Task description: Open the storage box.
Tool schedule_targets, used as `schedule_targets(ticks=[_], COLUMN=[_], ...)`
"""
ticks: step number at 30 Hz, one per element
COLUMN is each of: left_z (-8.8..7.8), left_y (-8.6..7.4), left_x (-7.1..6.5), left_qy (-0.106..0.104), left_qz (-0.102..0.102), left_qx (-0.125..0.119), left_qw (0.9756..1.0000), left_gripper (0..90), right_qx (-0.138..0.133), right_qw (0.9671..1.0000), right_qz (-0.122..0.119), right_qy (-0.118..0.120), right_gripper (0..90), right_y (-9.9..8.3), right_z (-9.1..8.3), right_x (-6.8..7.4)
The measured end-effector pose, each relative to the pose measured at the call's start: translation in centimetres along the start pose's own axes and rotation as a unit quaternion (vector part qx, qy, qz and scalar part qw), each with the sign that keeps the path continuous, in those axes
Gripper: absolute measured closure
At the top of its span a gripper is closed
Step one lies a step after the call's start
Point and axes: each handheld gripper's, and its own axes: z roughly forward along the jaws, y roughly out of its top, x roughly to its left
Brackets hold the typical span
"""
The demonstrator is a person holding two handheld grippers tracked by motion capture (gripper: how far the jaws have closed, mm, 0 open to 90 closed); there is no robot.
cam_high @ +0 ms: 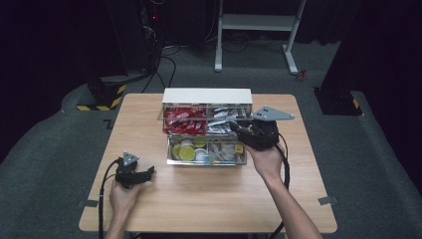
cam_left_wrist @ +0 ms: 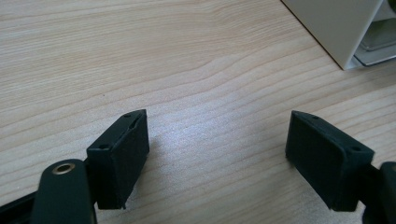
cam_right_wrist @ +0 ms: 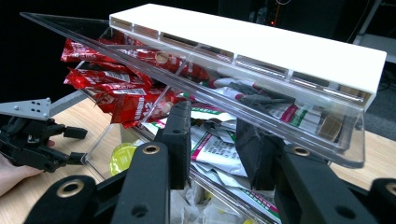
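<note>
Right gripper (cam_right_wrist: 212, 140) among sachets (cam_right_wrist: 219, 149)

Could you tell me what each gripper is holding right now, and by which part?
The left gripper holds nothing, its jaws wide over bare table. The right gripper sits among the white packets; whether it pinches one cannot be told.

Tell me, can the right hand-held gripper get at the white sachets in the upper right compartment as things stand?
Probably yes: the right hand-held gripper already points into the white sachets, under the raised clear flap, with nothing between.

white organiser (cam_left_wrist: 336, 28) cut off at frame edge, packet print (cam_right_wrist: 219, 149) unreadable
</note>
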Motion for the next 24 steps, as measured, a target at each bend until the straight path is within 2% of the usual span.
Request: schedule_targets(ticks=[17,24], left_z=[0.1,0.0], left_y=[0.0,0.1], left_x=[-0.2,-0.2], left_qy=[0.003,0.002], left_qz=[-0.008,-0.005], left_qx=[0.000,0.005], left_qw=[1.0000,1.0000], left_gripper=[18.9,19.6], right_qx=[-0.002,0.002], right_qw=[0.9999,0.9999], right_qz=[0.010,0.015], right_qy=[-0.006,-0.006], right_gripper=[61.7,61.0], right_y=[1.3,1.7], right_z=[-0.3,-0.1], right_x=[-0.5,-0.6])
